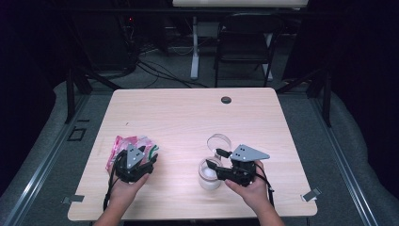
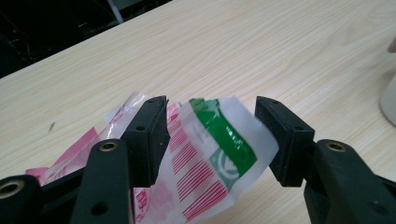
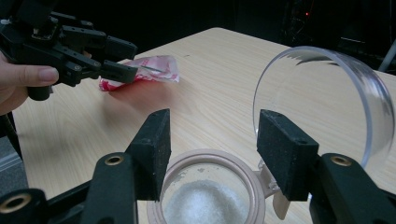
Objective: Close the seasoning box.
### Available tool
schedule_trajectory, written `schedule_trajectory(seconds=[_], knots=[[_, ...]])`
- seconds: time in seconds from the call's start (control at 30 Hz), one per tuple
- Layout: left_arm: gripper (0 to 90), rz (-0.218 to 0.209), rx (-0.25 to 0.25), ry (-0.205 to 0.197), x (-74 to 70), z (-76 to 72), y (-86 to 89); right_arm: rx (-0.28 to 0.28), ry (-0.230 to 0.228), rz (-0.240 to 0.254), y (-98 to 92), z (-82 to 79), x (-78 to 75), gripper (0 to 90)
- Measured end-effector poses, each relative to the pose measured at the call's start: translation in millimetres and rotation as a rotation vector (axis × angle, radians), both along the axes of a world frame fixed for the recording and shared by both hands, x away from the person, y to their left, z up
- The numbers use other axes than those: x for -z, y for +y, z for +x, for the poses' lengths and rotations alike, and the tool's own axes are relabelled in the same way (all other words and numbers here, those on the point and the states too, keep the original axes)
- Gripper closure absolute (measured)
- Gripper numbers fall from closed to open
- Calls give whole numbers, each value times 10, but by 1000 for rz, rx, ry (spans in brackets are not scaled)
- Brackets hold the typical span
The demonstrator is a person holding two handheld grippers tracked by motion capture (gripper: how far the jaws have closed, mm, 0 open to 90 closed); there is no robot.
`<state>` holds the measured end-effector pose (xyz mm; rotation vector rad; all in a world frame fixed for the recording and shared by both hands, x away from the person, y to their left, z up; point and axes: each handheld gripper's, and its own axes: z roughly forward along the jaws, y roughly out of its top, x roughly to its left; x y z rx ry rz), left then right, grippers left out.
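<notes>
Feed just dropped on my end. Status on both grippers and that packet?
Left gripper open astride packet, pads not pressing. Right gripper open over open jar of white grains, clear lid flipped back. Table between them bare.

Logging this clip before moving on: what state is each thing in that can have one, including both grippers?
Left gripper: jaws apart, astride the packet's corner, right pad not pressing it.
Packet: pink, white and green plastic, crumpled, its corner raised between the jaws.
Right gripper: open, above the jar's mouth, holding nothing.
Jar: upright, open, white grains inside.
Clear lid: flipped up on its hinge beside the mouth.
</notes>
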<state>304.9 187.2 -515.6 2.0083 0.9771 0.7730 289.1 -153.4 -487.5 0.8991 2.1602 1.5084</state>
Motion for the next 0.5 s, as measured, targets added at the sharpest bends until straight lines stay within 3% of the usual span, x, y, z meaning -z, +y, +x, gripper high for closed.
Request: schedule_trajectory(seconds=[0.1,0.23,0.5], knots=[[450,16,10,2,-8,-10,-73,2,-2,-4,6,-8,-2,446],[434,-8,34,15,-8,-16,-171,-3,-1,2,0,-18,-8,446],[424,-4,70,12,35,-66,-301,0,-12,-3,-16,-32,-43,450]])
